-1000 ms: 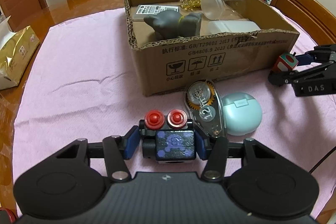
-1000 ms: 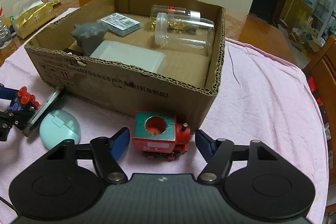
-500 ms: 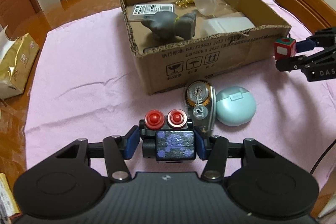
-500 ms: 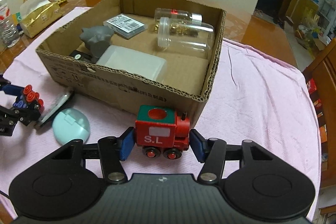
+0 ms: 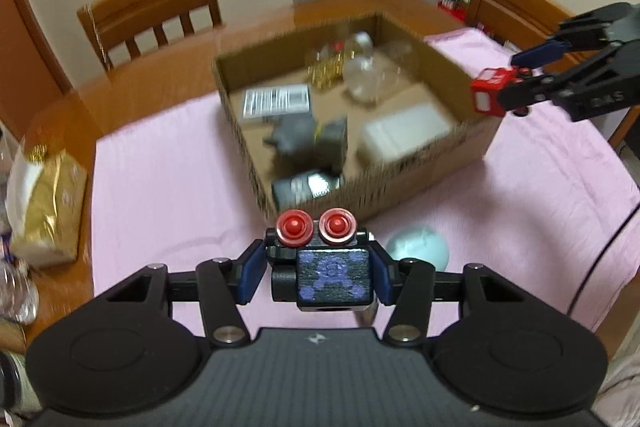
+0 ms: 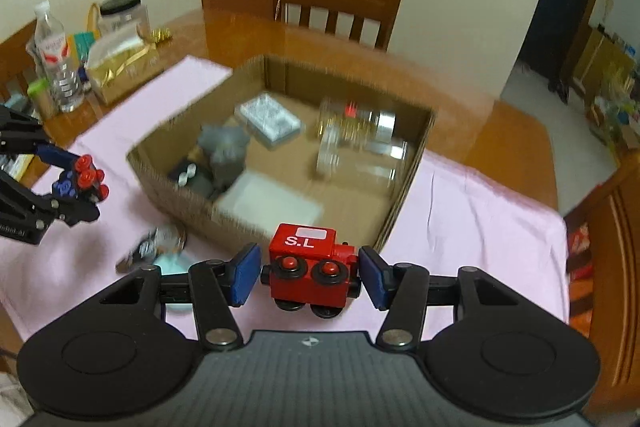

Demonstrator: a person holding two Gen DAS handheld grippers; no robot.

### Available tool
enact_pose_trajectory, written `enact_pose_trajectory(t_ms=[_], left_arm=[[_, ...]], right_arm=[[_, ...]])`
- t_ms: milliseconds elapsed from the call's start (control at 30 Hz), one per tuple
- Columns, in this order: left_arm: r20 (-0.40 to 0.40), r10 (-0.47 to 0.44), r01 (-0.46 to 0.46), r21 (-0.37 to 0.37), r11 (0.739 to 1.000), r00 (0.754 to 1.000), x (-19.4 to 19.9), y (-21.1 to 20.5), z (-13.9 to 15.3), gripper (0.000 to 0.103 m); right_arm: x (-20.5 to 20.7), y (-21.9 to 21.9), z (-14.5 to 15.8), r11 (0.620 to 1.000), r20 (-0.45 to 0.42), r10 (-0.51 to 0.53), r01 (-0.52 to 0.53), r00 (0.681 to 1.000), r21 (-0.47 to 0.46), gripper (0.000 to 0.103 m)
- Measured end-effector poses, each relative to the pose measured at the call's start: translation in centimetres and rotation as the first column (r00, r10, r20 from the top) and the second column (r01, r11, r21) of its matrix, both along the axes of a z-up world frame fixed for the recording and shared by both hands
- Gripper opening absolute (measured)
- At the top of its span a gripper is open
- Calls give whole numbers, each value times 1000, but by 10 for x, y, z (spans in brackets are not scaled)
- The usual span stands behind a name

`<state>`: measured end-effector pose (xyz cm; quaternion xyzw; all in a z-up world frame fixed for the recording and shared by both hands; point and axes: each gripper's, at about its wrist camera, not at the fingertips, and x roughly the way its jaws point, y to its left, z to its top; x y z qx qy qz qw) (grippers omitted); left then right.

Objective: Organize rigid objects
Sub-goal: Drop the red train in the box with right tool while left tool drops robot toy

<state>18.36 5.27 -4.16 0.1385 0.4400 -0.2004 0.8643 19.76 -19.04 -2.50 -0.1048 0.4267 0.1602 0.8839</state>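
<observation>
Left gripper [image 5: 320,273]: my jaws were closed on the black toy block [image 5: 333,277], blue pads pressed on its 2 side faces. I held it clear of the pink cloth [image 5: 168,187], short of the box's near wall.

Black toy block, handling: judged rigid and light, probably painted wood. The 2 red knobs [image 5: 316,225] on the far end looked like poor grip points; the flat sides were the correct hold.

Right gripper [image 6: 309,277]: my jaws gripped the red toy train [image 6: 310,267] across its body. The pads sat close on both sides, though contact on its left face was hard to confirm. It hung in the air near the box's near-right corner.

Red toy train, handling: judged stiff, light, glossy, so somewhat slippery. The wheels under it would roll on release; the flat body sides were the place to grip.

Mint case [image 5: 418,247]: lay on the cloth, just beyond my left jaws.

Cardboard box [image 6: 412,183]: open, the destination by my judgement. It held a grey figure [image 5: 308,141], a white flat box [image 5: 404,133] and clear jars [image 6: 360,147], all blurred. The jars looked fragile; a free floor patch would suit each toy.
</observation>
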Motion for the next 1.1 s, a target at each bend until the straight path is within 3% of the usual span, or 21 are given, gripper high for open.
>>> enact_pose_trajectory(t_ms=[267, 433, 467, 800, 867, 933, 1000, 1100], left_arm=[[73, -24, 27, -31, 999, 997, 26, -18, 24, 53], [102, -28, 31, -31, 999, 994, 49, -30, 28, 53], [104, -28, 31, -31, 999, 994, 54, -32, 27, 53], [101, 4, 3, -67, 998, 995, 114, -60, 16, 53], [109, 15, -7, -76, 997, 994, 120, -64, 14, 65], [144, 26, -13, -91, 996, 989, 120, -64, 17, 95], [178, 37, -19, -99, 995, 983, 114, -62, 20, 97], [165, 32, -18, -87, 996, 986, 109, -58, 22, 98]], right_arm=[[42, -1, -5, 999, 35, -38, 38, 999, -6, 61], [43, -5, -5, 998, 61, -70, 70, 996, 7, 101], [41, -6, -4, 997, 65, -79, 78, 995, 12, 103], [25, -14, -2, 984, 7, -160, 159, 987, 79, 103], [22, -15, -2, 982, 2, -170, 169, 986, 89, 103], [18, -16, -3, 979, 1, -181, 180, 984, 95, 103], [15, -15, -4, 977, 0, -190, 189, 982, 95, 103], [12, -11, -8, 976, -8, -198, 198, 980, 87, 103]])
